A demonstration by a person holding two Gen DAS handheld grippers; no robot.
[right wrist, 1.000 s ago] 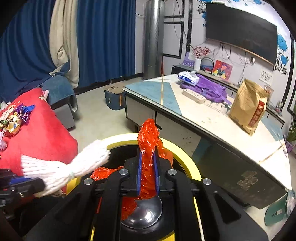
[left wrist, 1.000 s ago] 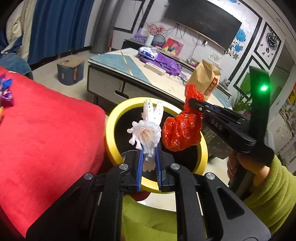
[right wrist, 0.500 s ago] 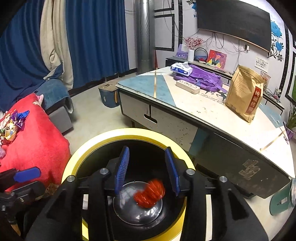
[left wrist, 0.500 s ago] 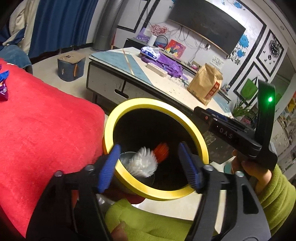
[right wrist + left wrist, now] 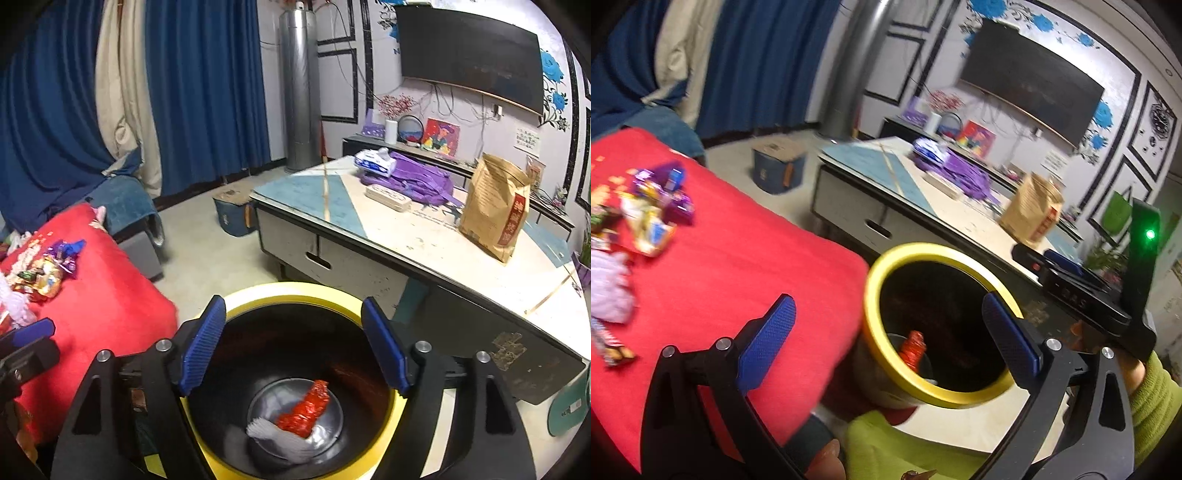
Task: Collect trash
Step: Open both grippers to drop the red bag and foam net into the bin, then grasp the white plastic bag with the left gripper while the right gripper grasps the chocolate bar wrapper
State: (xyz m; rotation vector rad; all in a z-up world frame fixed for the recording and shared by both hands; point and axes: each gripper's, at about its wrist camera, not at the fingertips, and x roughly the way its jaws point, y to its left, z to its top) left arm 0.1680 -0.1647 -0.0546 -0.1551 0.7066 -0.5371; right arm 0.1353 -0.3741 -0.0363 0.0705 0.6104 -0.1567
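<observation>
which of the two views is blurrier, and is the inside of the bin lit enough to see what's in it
Left wrist view: motion-smeared, worst on the wrappers on the red cover; bin interior nearly black, only a red scrap shows. Right wrist view: sharper; red scrap and white scrap show on the shiny bin floor, the white one slightly smeared. Both bend straight edges, fisheye.

Bin mouth (image 5: 295,291) open above; red cushion (image 5: 110,295) and table (image 5: 424,236) flank it.
</observation>
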